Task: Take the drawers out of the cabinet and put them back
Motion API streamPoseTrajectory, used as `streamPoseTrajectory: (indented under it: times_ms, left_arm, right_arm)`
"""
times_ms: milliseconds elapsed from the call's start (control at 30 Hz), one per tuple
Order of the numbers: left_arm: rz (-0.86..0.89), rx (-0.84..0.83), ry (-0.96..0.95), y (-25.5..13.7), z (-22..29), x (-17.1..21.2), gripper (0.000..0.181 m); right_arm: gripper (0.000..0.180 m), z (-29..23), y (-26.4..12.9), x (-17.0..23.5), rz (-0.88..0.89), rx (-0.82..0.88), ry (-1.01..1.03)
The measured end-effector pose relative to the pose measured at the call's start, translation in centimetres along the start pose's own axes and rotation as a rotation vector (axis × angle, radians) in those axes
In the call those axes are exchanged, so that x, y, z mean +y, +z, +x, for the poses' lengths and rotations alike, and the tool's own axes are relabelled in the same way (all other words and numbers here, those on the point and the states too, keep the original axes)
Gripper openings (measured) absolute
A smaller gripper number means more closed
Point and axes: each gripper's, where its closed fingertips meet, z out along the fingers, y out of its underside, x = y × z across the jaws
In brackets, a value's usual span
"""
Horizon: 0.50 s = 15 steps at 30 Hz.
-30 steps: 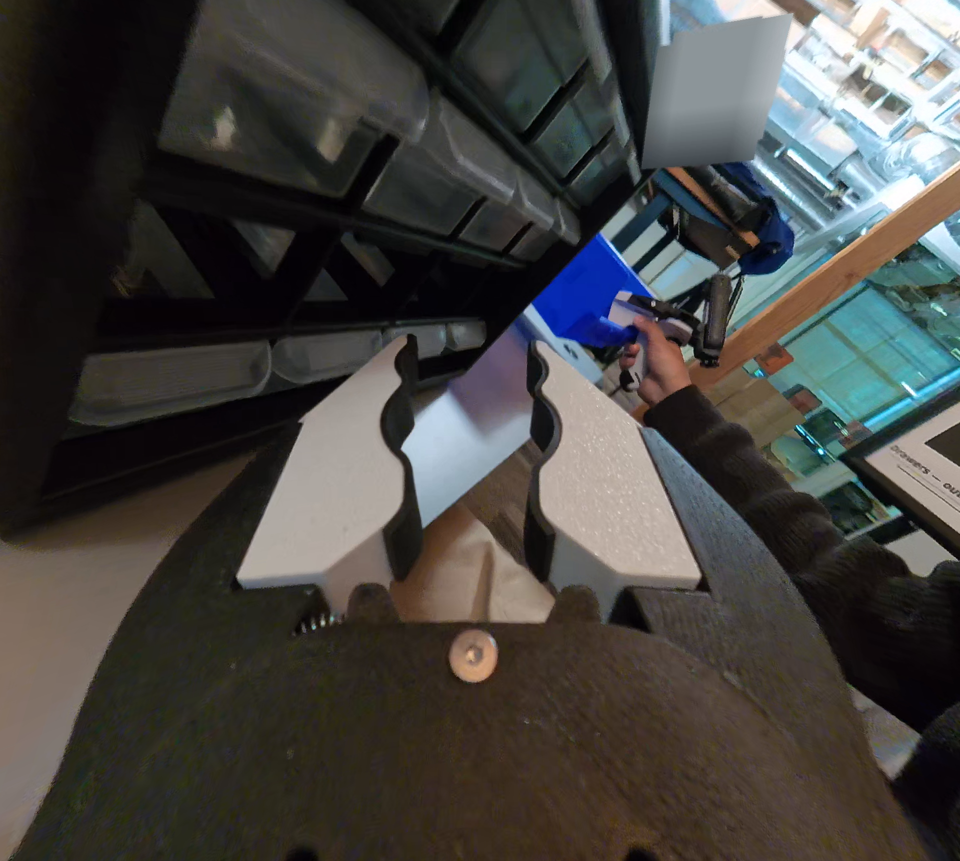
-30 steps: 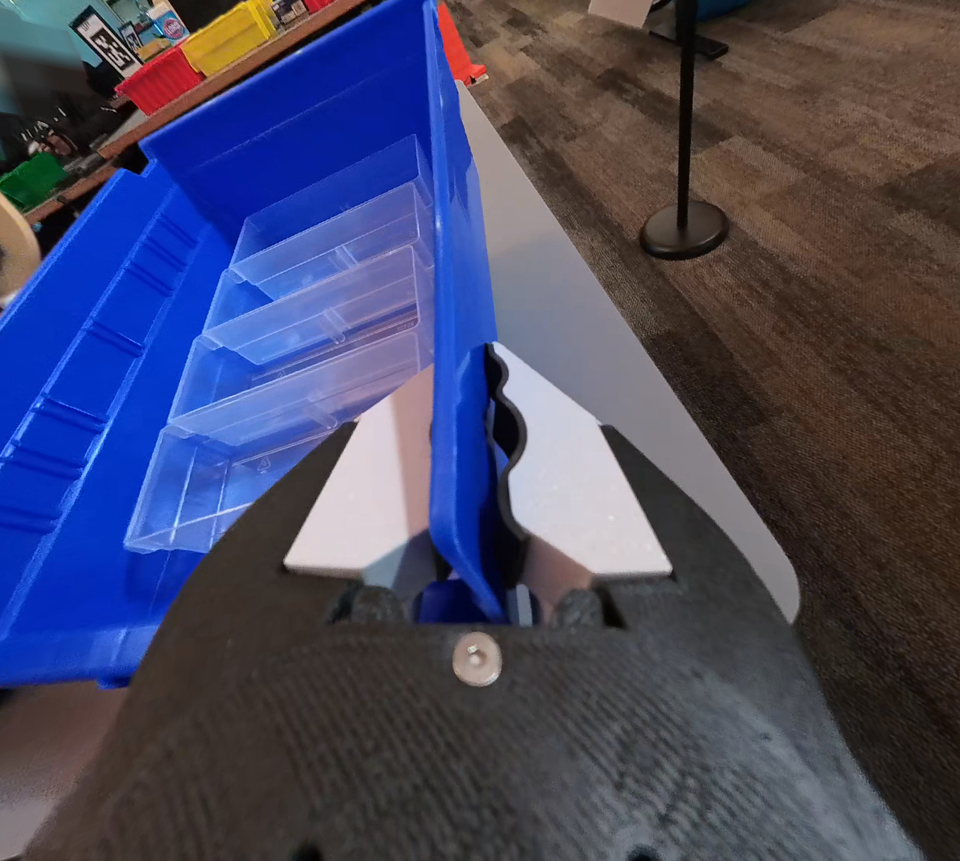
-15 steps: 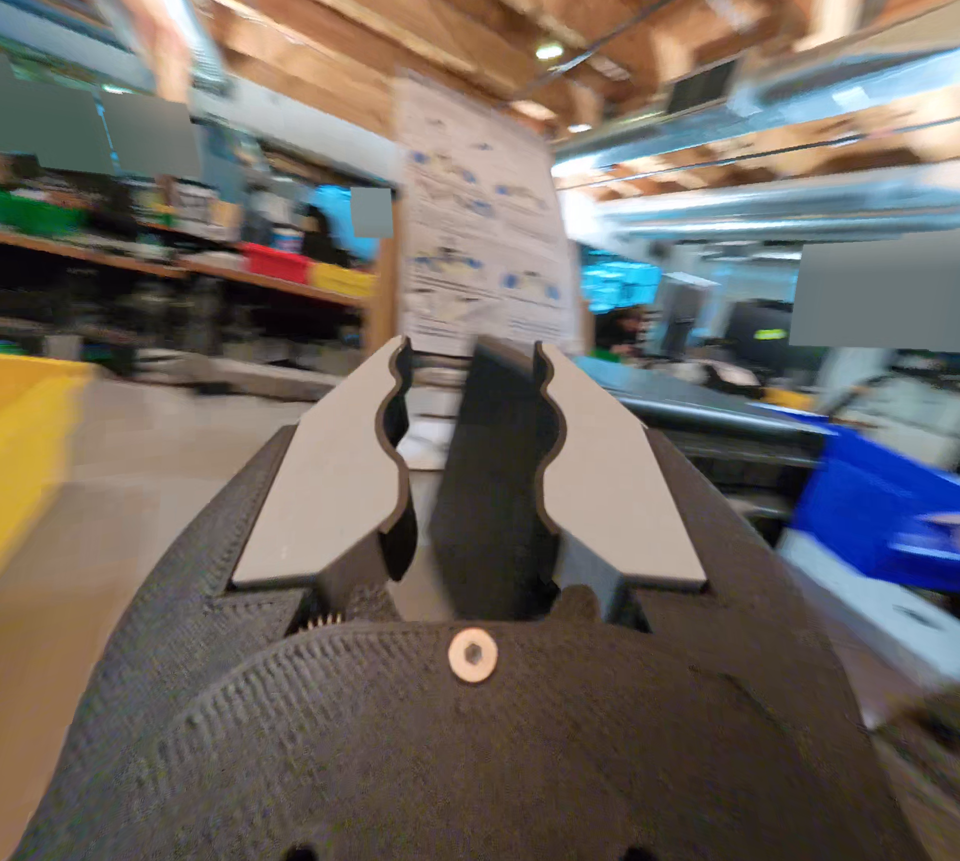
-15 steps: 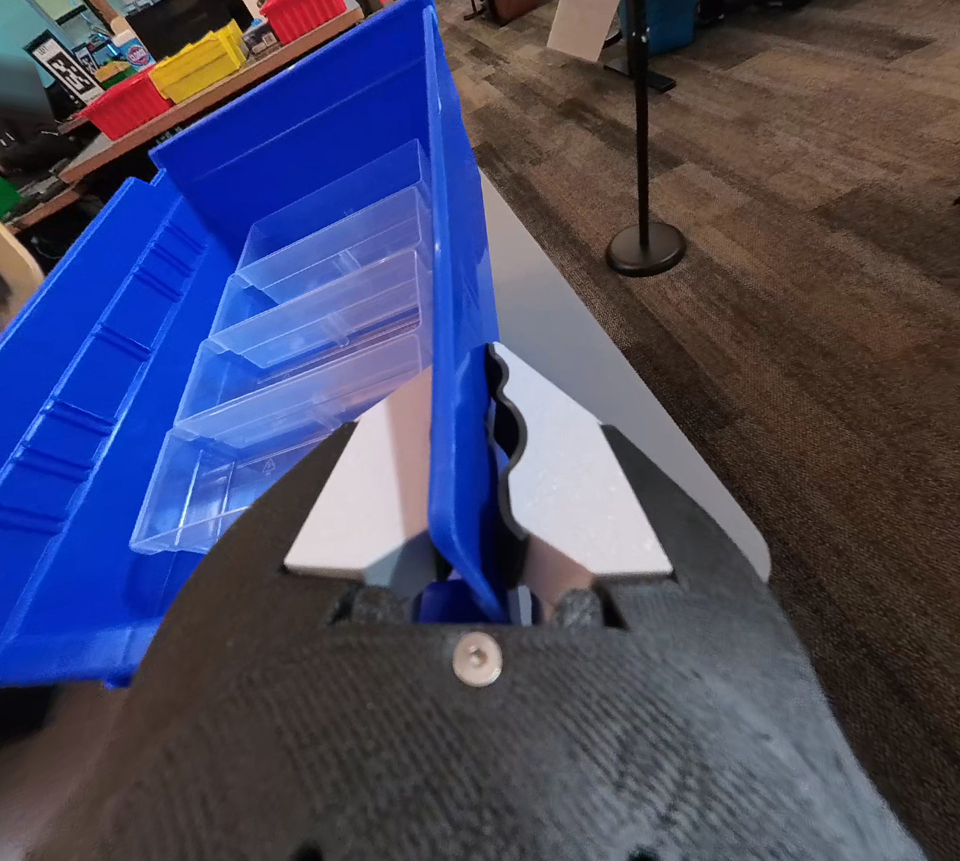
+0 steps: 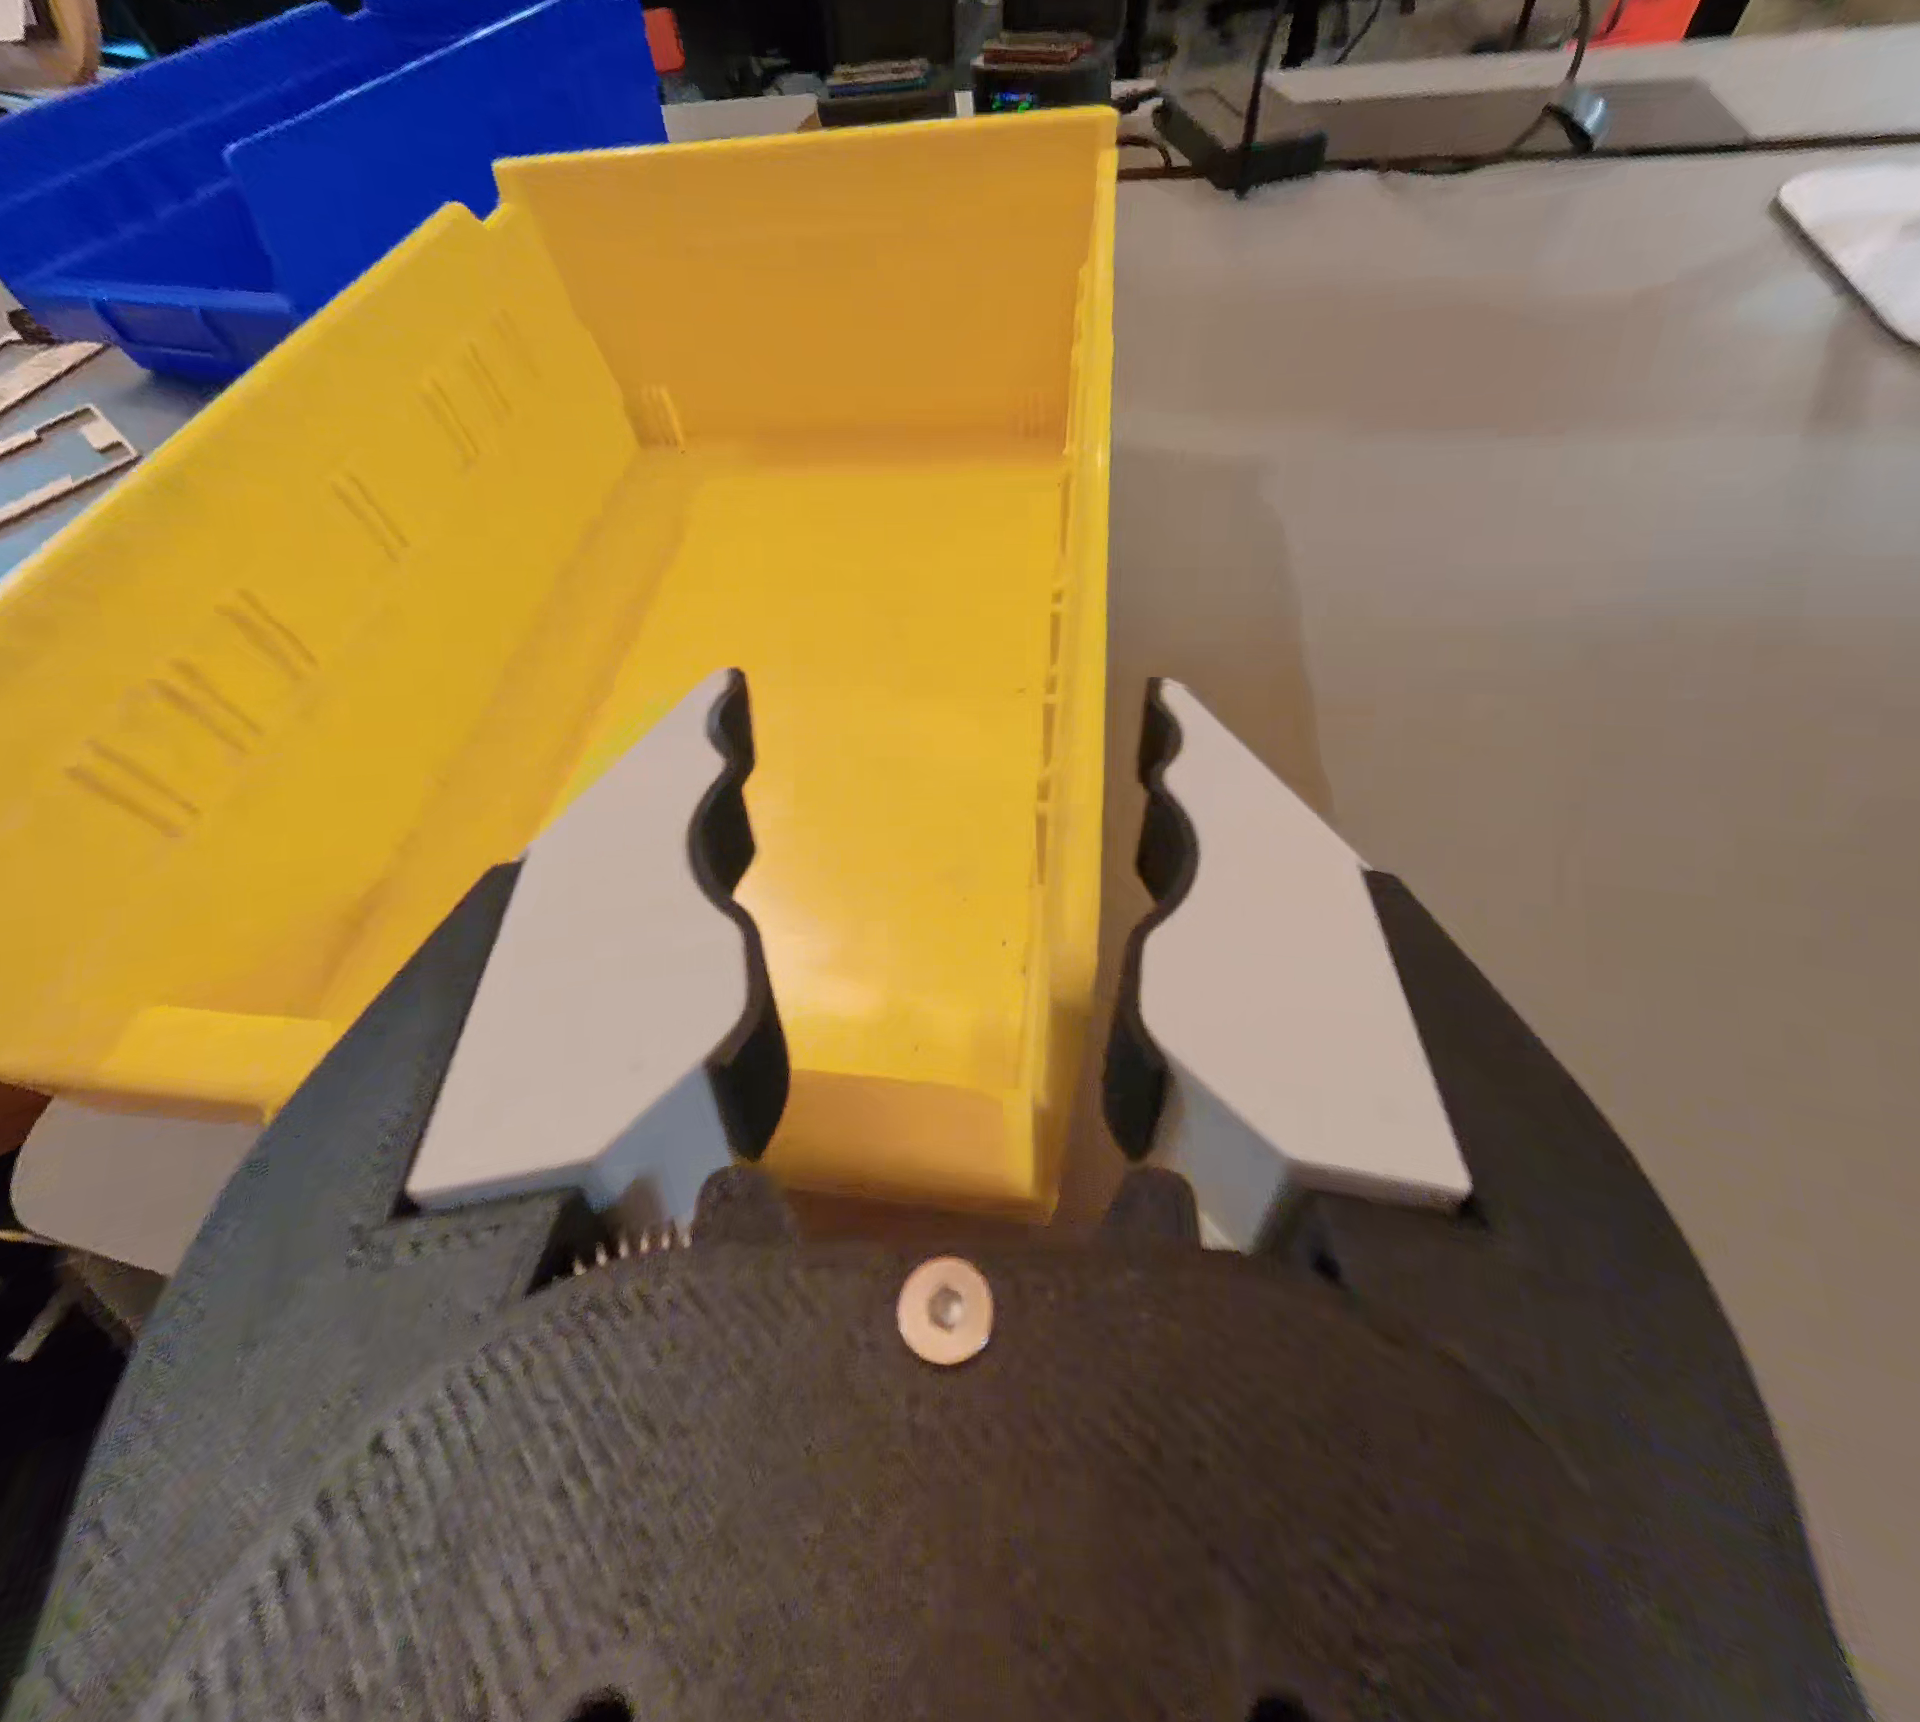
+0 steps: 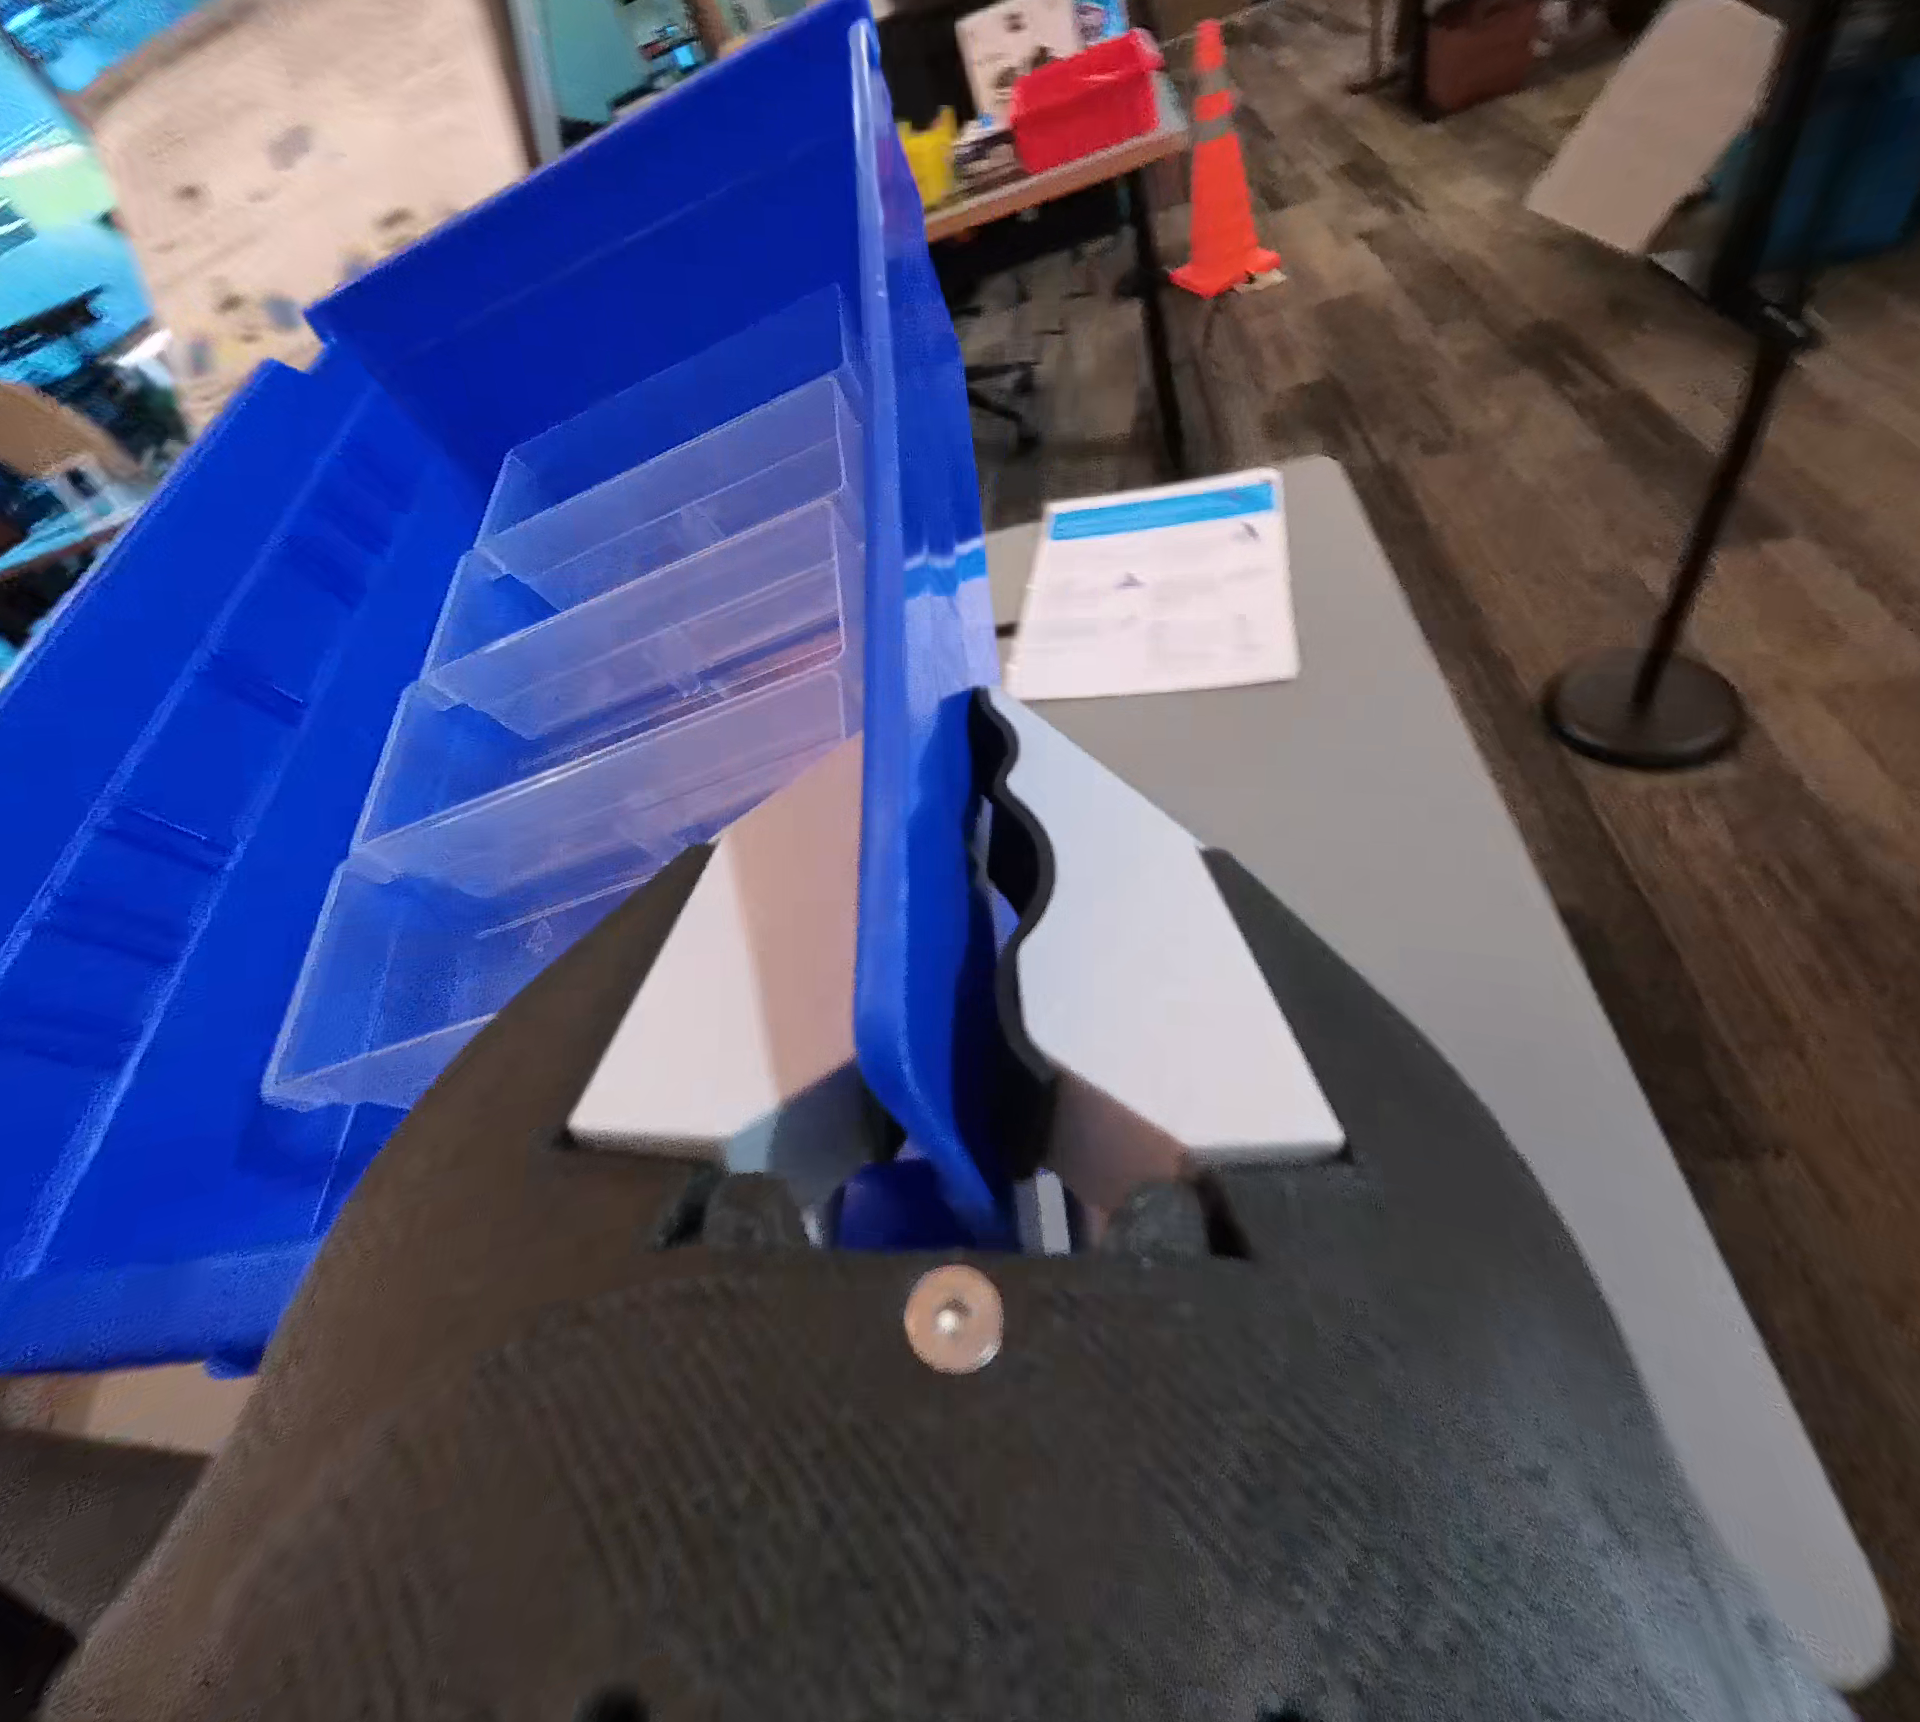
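Observation:
My left gripper (image 5: pixel 945 685) is open and empty. Its fingers straddle the right wall of an empty yellow bin (image 5: pixel 810 301) at the bin's near corner, without touching it. My right gripper (image 6: pixel 914 737) is shut on the right wall of a blue bin (image 6: pixel 623 270), which is tilted. Several clear plastic drawers (image 6: pixel 644 633) lie side by side inside that bin against the gripped wall. A blue bin (image 5: pixel 312 145) also shows behind the yellow one in the left wrist view. The cabinet is out of view.
Both bins are on a grey table (image 5: pixel 1507 633). A printed sheet (image 6: pixel 1153 602) lies on the table (image 6: pixel 1403 841) beyond the blue bin. A black box with cables (image 5: pixel 1236 134) and a white object (image 5: pixel 1860 249) sit at the far side. A stand base (image 6: pixel 1647 706) and orange cone (image 6: pixel 1221 166) are on the floor.
My left gripper has swung away from the cabinet to the yellow bin, and its jaws are wider apart. My right gripper has kept its hold and moved the blue bin; the printed sheet has come into view.

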Motion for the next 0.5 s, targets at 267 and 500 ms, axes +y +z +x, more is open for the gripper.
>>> streamPoseTrajectory:
  times_ms: [267,500]
  left_arm:
    - [-0.010,0.057,0.162,-0.3,0.5,-0.6,0.001]
    - [0.046,-0.023,0.151,-4.9,-4.1,-4.8,0.001]
  right_arm:
    - [0.005,-19.1,3.4,-2.6,-0.112,-0.324,-0.136]
    - [0.004,-37.6,9.0,3.0,-0.263,-0.568,-0.125]
